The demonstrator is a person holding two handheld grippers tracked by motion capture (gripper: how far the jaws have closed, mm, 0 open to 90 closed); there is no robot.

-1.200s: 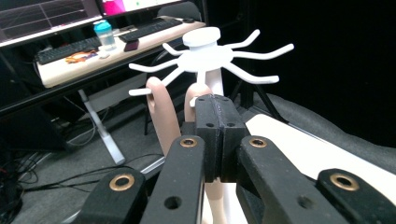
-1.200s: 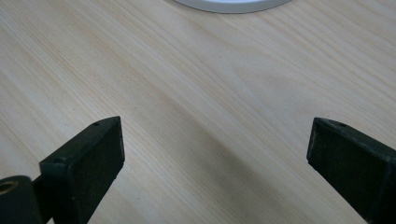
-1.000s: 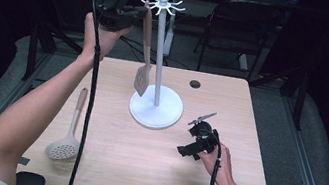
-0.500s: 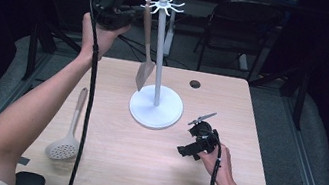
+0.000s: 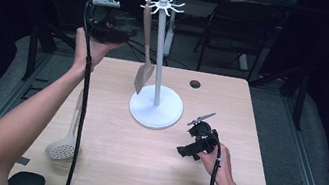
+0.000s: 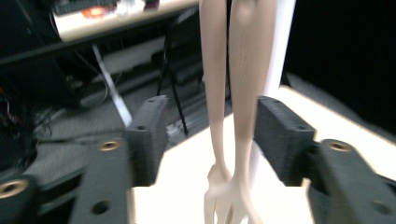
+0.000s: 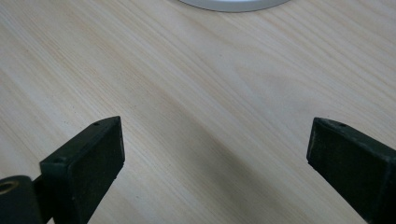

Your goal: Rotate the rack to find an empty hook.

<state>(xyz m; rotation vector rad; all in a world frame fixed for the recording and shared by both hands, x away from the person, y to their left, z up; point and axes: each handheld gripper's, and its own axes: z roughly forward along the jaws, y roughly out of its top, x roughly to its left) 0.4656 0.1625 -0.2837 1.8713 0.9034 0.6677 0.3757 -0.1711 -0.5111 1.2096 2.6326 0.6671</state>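
Hanging spatula (image 6: 243, 93) sits between wide left tongs (image 6: 210, 135), untouched; right tongs (image 7: 215, 158) wide over table (image 7: 196, 93).

Dim bkgd, lit tabletop, close-ups blurry

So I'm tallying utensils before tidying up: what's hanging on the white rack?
One wooden spatula hangs from the top hooks of the white rack. In the left gripper view a fork-like wooden utensil hangs there too. The slotted spoon lies on the table.
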